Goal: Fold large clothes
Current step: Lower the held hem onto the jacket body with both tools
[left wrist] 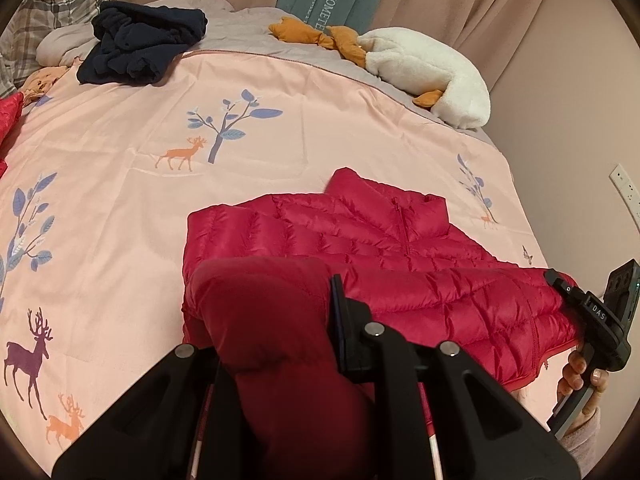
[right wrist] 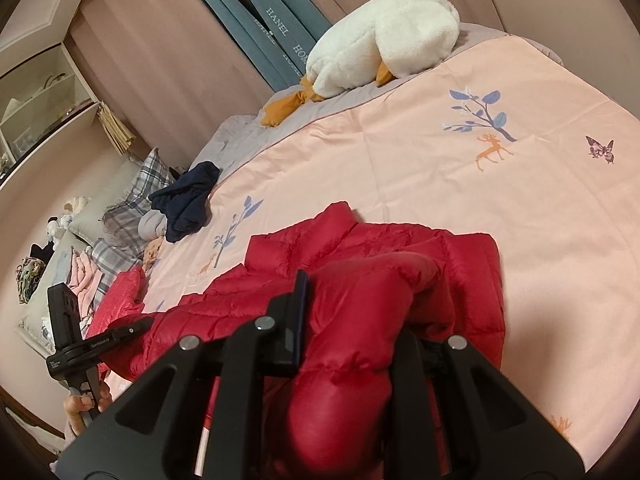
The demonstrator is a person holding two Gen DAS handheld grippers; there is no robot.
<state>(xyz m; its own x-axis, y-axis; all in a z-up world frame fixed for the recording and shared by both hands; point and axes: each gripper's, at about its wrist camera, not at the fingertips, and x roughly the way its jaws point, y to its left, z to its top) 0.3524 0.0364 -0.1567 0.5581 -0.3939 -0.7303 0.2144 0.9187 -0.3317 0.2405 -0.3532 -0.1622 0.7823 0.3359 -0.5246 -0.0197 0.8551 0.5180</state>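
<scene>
A red quilted down jacket (left wrist: 360,232) lies on the pink bed cover, collar away from me, its lower part folded up over itself. My left gripper (left wrist: 276,320) is shut on a thick fold of the jacket, which bulges between the jaws and hides the left finger. My right gripper (right wrist: 352,312) is shut on another fold of the same jacket (right wrist: 400,248) near its other side. The right gripper also shows in the left wrist view (left wrist: 560,292), at the jacket's right edge. The left gripper shows in the right wrist view (right wrist: 136,326), at the jacket's left edge.
The pink bed cover (left wrist: 120,184) with deer and tree prints spreads all around. A dark navy garment (left wrist: 140,44) lies crumpled at the far left. A white plush goose (left wrist: 432,76) lies at the far right. Plaid pillows (left wrist: 48,12) and another red item (left wrist: 8,120) lie at left.
</scene>
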